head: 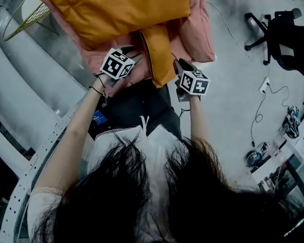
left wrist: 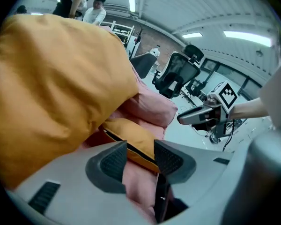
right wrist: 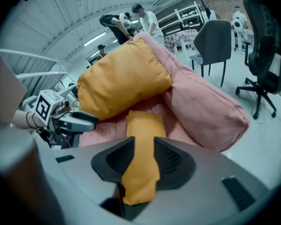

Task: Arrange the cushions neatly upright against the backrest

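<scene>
A big orange cushion (head: 116, 9) lies on top of a pink cushion (head: 197, 34) in front of me. In the left gripper view, my left gripper (left wrist: 140, 159) is shut on a fold of pink fabric (left wrist: 138, 182) together with the orange cushion's zipped edge (left wrist: 131, 142). My right gripper (right wrist: 143, 161) is closed round a hanging orange flap (right wrist: 143, 139) of that cushion, and the cloth fills the gap between its pads. In the head view the left gripper (head: 133, 55) and right gripper (head: 178, 65) sit either side of the flap (head: 159, 54).
A black office chair (head: 278, 34) stands on the grey floor at the right, with cables and a socket (head: 265, 85) nearby. A white perforated rail (head: 40, 151) runs along the left. More chairs (right wrist: 215, 41) and several people (right wrist: 147, 20) are in the background.
</scene>
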